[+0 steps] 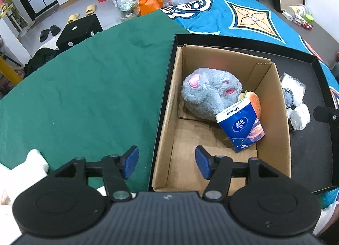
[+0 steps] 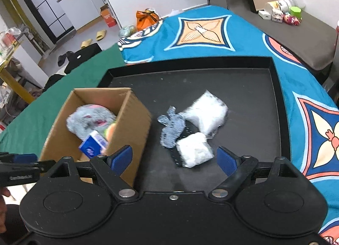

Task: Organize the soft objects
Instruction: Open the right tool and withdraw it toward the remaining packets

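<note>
Lying between right tongs [image 2: 173, 158]: white packet [image 2: 193, 152].

Black grippers, 2 blue-padded fingers [image 1: 131, 161] each, silver pivot screws.

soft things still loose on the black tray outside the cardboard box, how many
3: a large clear bag of white stuffing farthest back, a small white stuffing packet nearest the right gripper, and a blue-grey knitted toy beside both, closest to the box. Others may hide behind the box.
</note>
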Tool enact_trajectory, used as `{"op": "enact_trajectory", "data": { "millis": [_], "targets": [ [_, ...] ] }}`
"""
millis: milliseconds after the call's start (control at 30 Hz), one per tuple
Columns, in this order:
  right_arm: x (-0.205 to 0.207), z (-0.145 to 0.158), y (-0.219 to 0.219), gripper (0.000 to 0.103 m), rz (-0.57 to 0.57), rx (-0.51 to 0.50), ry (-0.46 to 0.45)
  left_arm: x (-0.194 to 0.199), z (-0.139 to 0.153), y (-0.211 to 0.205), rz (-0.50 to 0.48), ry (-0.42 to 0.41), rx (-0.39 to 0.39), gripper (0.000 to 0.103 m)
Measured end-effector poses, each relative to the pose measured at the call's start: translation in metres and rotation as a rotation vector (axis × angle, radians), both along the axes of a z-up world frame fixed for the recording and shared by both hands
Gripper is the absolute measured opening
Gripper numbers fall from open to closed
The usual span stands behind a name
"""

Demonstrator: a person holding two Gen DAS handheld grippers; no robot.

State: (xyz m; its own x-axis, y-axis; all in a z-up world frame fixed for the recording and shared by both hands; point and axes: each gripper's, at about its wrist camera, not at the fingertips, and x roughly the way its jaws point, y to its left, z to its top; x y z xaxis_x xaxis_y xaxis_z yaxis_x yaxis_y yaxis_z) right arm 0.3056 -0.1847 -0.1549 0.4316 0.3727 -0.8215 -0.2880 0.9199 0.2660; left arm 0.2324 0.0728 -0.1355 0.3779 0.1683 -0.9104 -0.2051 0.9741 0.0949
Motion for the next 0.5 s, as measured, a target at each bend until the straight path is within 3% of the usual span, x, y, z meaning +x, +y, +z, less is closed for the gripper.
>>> {"op": "enact_trajectory", "data": {
  "millis": [500],
  "targets": [
    [0.014, -0.051, -0.025, 0.082, -0.032, 0.063, 0.055, 0.019, -0.009, -0.018, -0.017, 0.065, 0.104, 0.068]
  ]
}}
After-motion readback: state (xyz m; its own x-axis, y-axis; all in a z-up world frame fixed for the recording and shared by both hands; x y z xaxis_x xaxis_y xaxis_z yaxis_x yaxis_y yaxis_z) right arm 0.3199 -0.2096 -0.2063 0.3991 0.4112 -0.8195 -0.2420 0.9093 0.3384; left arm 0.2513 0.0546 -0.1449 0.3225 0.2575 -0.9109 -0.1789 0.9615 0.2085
